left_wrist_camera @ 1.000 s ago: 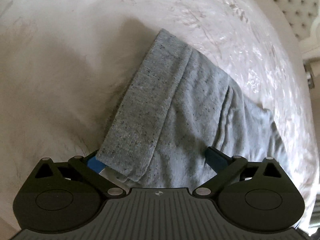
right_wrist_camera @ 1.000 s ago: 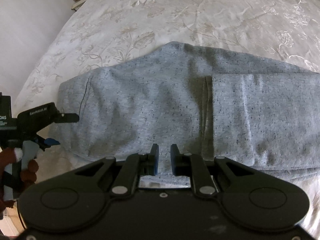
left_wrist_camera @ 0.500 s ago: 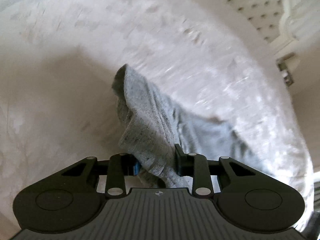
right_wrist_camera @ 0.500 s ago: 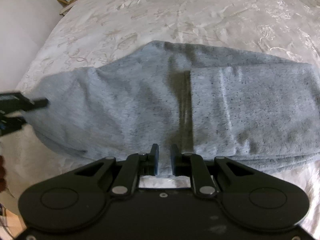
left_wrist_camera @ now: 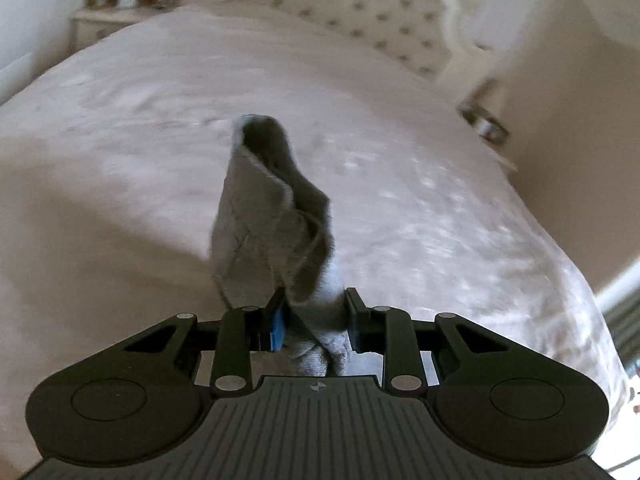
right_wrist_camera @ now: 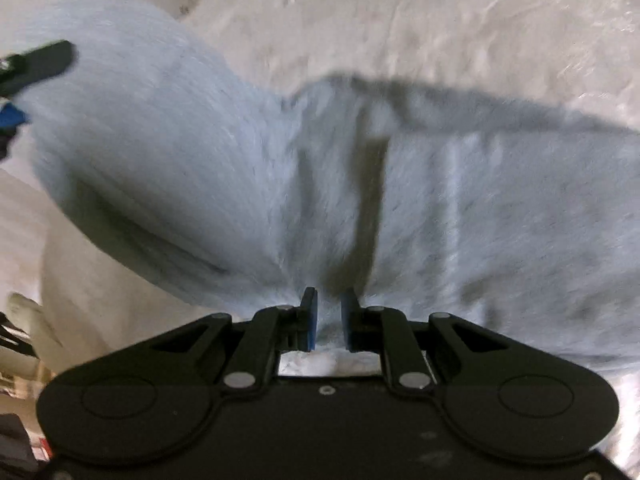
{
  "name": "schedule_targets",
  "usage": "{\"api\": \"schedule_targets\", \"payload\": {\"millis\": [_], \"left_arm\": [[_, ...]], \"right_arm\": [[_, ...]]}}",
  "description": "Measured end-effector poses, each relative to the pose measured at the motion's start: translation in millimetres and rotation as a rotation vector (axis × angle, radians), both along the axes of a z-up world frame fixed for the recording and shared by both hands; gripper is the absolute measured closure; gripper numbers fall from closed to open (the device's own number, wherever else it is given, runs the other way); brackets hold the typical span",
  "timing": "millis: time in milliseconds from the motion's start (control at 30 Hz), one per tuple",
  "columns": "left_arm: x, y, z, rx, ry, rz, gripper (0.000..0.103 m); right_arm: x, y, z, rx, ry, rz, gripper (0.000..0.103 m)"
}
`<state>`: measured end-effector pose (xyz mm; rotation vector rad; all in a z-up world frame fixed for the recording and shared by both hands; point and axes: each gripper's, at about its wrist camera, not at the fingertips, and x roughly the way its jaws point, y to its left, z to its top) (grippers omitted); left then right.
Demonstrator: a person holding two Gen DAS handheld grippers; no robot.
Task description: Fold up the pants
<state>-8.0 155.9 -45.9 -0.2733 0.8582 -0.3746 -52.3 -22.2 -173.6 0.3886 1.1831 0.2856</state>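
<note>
Grey, soft knit pants (right_wrist_camera: pixel 248 168) are draping limply; the left gripper (left_wrist_camera: pixel 314 316) is pinching one bunched end, the right gripper (right_wrist_camera: pixel 328 312) clamping the near edge at the fold.

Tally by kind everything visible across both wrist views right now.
Grey knit pants: 1
Black two-finger grippers, left gripper and right gripper: 2
White floral bedspread: 1
Tufted cream headboard: 1
White nightstands, left nightstand and right nightstand: 2
Total: 7
</note>
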Motion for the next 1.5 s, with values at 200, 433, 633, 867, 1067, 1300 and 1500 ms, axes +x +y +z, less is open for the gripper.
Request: {"api": "schedule_targets", "payload": {"millis": [200,433,633,867,1067,1300,1500], "left_arm": [[3.9,-111.7,-33.3,-0.036,0.037,-0.183,0.082],[-19.0,-162.6,-84.5,0.068,0.145,-0.234,0.081],[-35.4,-150.8,-127.3,0.224,0.230,-0.171,0.081],[-18.6,-138.6,-148.7,0.242,0.265,-0.086,0.081],[-18.6,-133.1,-170.8,0.249,0.308,-0.085,0.080],[-25.1,-128.3,-173.3,0.230,0.299,-0.066,0.080],[-30.8,-121.9,-175.5,0.222,0.291,-0.058,0.080]], "right_arm": [[-15.0,-88.3,-3.3,-0.026,0.014,-0.119,0.087],[-34.5,-172.7,-14.2,-0.099,0.049,-0.204,0.081],[-18.5,-199.8,-6.4,-0.066,-0.029,-0.232,0.069],[32.2,-187.2,-6.0,0.065,-0.041,-0.192,0.055],[70.8,-173.7,-24.8,0.106,0.037,-0.152,0.050],[98.0,-167.4,-57.0,0.183,0.113,-0.130,0.045],[119.3,-155.4,-59.2,0.251,0.139,-0.076,0.078]]}}
